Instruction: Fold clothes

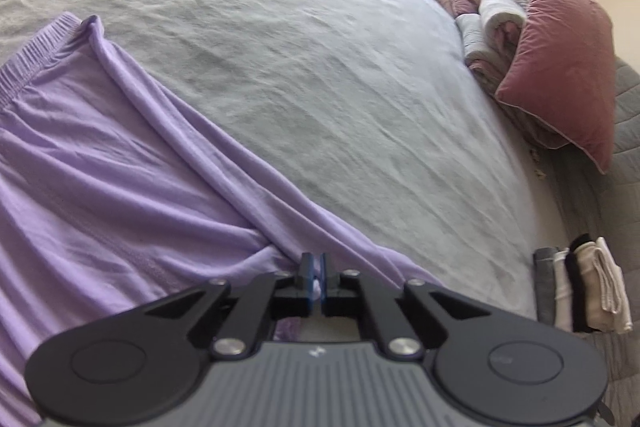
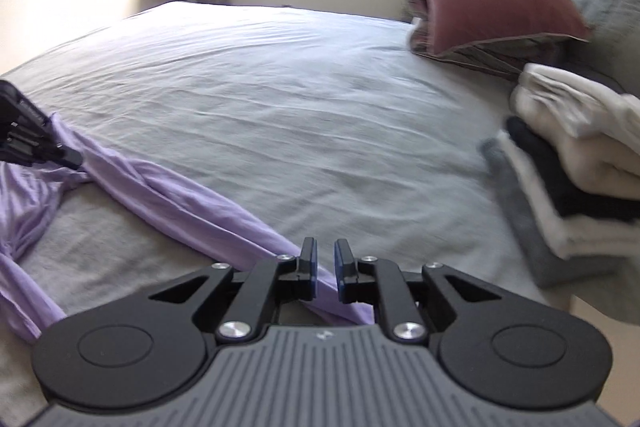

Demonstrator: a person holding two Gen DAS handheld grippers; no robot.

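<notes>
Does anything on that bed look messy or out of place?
Only the lilac jersey garment: it lies twisted into a rope-like strand across the pale grey bedsheet. The folded clothes stack looks tidy.

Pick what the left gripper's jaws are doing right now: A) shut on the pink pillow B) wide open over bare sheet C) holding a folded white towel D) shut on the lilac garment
D: in the left wrist view the left gripper has its blue pads nearly together with a fold of the lilac garment pinched between them.
</notes>
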